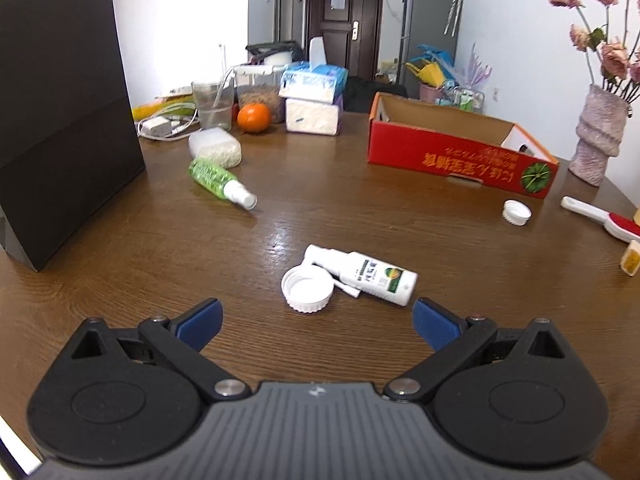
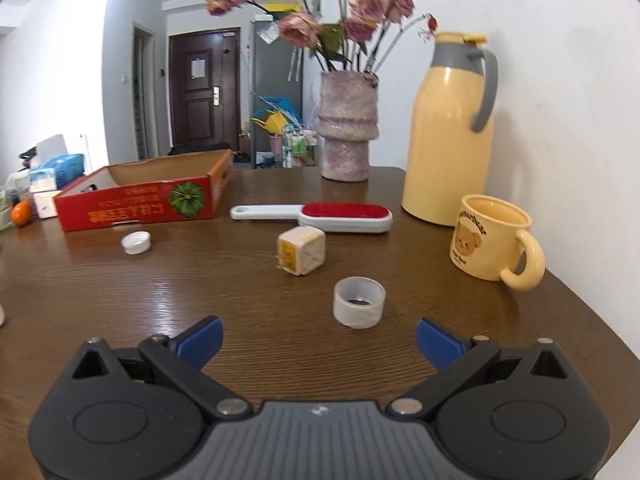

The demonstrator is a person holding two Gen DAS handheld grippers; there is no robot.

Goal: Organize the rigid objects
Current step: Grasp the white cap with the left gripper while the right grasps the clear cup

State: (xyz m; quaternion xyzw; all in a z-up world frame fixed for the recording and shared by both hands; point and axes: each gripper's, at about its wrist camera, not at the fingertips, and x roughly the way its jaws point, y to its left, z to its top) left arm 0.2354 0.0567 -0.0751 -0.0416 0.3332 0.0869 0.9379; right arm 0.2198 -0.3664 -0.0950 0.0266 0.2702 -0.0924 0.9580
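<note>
The left gripper [image 1: 316,326] is held with jaws spread wide, a white cap [image 1: 307,289] lying just ahead. The right gripper [image 2: 318,340] is likewise spread, a translucent cup [image 2: 359,302] just ahead.

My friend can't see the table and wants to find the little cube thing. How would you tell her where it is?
Start at the tall yellow jug by the wall, then look at the red and white brush lying in front of it. The cube sits on the wooden table just nearer than the brush. It is the only boxy thing: cream, with a yellow side, while its neighbours are round caps.
</note>
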